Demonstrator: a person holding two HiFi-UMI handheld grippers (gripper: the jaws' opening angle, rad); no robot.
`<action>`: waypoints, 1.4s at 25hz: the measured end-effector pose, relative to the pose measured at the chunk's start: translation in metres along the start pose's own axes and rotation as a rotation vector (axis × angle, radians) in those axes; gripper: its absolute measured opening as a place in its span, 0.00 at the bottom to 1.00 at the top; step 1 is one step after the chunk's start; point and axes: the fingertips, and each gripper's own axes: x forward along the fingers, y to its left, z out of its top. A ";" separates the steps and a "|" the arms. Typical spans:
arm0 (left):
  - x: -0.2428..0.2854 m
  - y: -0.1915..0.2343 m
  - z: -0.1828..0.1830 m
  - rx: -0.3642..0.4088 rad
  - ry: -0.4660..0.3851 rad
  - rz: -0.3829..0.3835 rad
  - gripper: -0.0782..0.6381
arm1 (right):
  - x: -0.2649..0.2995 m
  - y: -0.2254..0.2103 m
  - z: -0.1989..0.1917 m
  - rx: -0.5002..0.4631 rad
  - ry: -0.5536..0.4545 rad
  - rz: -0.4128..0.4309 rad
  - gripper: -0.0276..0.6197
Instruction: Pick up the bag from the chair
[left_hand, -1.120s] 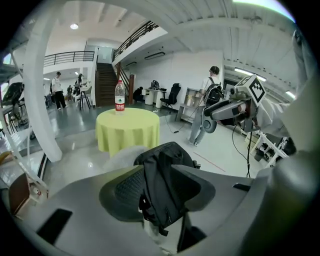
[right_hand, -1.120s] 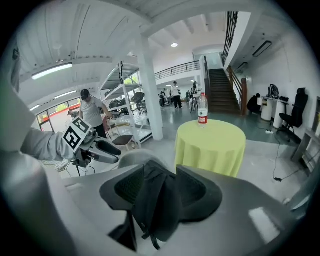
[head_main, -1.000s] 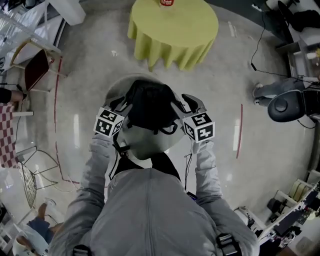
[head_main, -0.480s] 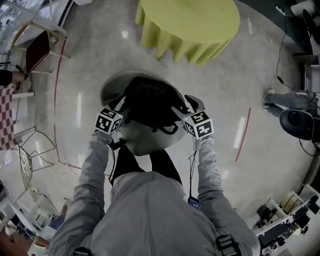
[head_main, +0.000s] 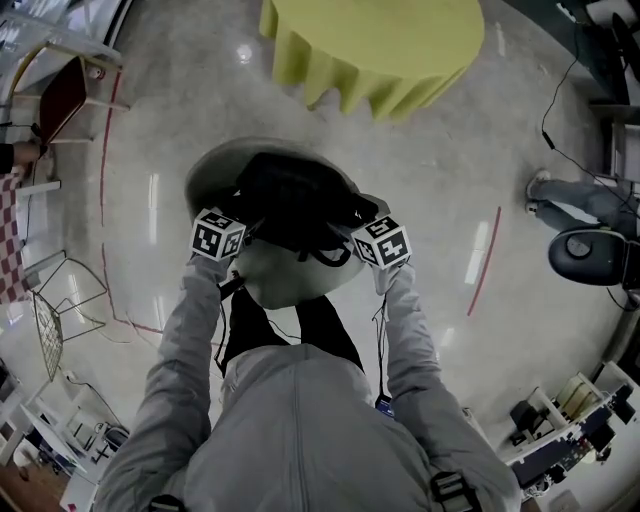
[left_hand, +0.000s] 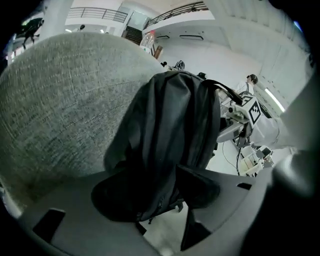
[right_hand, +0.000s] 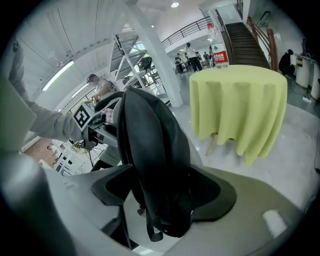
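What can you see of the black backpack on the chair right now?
The black backpack looks like smooth matte fabric, with a top handle loop and dangling straps. It stands upright on the grey chair seat, against the backrest. The left tool and right tool, whose jaws have just been opening, straddle its sides, not clamped.

I see a round table (head_main: 375, 45) with a yellow cloth on the shiny floor (head_main: 440, 180). A red line (head_main: 485, 262) is on the floor. Stairs (right_hand: 247, 42) go up behind the table.

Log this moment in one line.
left gripper: open, jaws just been opening, bag between | right gripper: same, bag between | bag: on chair, not lifted
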 end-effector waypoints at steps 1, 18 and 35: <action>0.005 0.000 -0.002 -0.022 0.008 -0.007 0.45 | 0.003 -0.001 -0.004 0.015 0.008 0.004 0.58; -0.006 -0.007 -0.026 -0.026 -0.023 -0.095 0.21 | -0.003 0.033 -0.032 0.190 -0.065 -0.101 0.25; -0.115 -0.052 -0.016 0.219 -0.143 -0.207 0.17 | -0.097 0.146 0.008 0.153 -0.302 -0.286 0.18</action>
